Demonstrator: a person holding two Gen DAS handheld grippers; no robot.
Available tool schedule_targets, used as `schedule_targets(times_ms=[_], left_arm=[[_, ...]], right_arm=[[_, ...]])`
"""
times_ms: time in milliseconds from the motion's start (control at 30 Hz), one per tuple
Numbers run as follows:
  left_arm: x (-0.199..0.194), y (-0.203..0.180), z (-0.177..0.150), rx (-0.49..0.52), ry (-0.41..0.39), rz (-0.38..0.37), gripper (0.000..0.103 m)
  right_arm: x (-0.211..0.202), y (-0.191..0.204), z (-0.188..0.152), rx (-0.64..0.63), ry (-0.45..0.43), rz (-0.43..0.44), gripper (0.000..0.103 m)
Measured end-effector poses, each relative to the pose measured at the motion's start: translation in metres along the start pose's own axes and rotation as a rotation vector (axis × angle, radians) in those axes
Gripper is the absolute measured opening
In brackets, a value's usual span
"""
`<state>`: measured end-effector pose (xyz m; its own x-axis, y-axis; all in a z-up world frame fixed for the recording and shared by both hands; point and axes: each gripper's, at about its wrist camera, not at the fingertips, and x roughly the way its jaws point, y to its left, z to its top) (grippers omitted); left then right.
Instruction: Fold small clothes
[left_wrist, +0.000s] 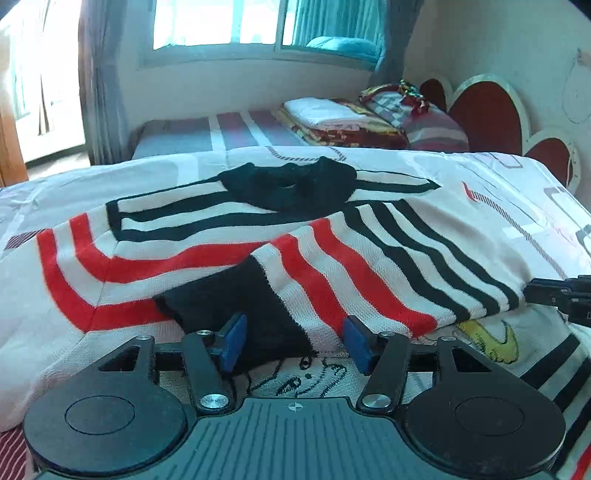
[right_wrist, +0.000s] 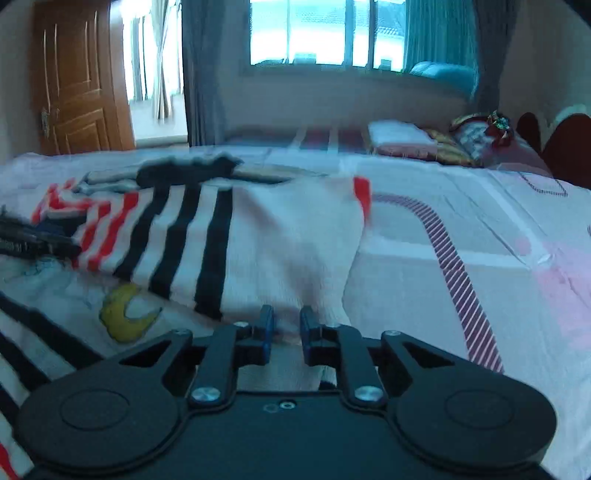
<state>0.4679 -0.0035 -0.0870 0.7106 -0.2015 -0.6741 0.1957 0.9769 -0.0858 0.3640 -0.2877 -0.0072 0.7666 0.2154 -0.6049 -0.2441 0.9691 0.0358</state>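
Observation:
A small knit sweater (left_wrist: 229, 221) with black, white and red stripes lies on the bed, black collar at the far side. One sleeve is folded across the body, its black cuff (left_wrist: 240, 310) nearest me. My left gripper (left_wrist: 293, 341) is open, its blue pads either side of the cuff's edge, not clamping it. In the right wrist view the sweater (right_wrist: 258, 236) shows its white side fold. My right gripper (right_wrist: 287, 332) has its jaws close together with white knit between them; the view is blurred. The right gripper also shows at the left wrist view's right edge (left_wrist: 561, 295).
The bed sheet (right_wrist: 461, 258) is pale with pink and striped patterns. Folded blankets and pillows (left_wrist: 354, 118) sit on a second bed by the window. A red heart-shaped headboard (left_wrist: 491, 110) stands at the right. A wooden door (right_wrist: 77, 81) is at the left.

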Motion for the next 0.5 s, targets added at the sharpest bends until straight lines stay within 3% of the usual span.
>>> schedule_targets(times_ms=[67,100,133,267,333,433,500], left_arm=[[-0.015,0.005,-0.003,-0.030,-0.037,-0.010,0.069],[-0.027,0.011,-0.010,-0.052,-0.056,-0.012,0.086],[-0.035,0.019,-0.016,-0.074,-0.073,-0.006,0.093],[-0.079,0.072,-0.056,-0.247,-0.113,0.049,0.093],[-0.106,0.113,-0.081,-0.401,-0.143,0.092,0.093],[-0.143,0.177,-0.120,-0.648,-0.219,0.166,0.078],[-0.158,0.223,-0.146,-0.870,-0.265,0.170,0.078]], right_arm=[[-0.004,-0.002,0.009,0.062,0.014,0.004,0.019],[-0.009,-0.002,0.011,0.080,-0.012,0.004,0.021],[-0.017,-0.001,0.012,0.085,-0.042,0.001,0.025],[-0.035,0.001,0.012,0.101,-0.063,-0.008,0.025],[-0.042,0.003,0.010,0.116,-0.058,-0.004,0.025],[-0.048,0.007,0.006,0.115,-0.045,0.005,0.025],[-0.050,0.014,0.007,0.103,-0.038,0.015,0.025]])
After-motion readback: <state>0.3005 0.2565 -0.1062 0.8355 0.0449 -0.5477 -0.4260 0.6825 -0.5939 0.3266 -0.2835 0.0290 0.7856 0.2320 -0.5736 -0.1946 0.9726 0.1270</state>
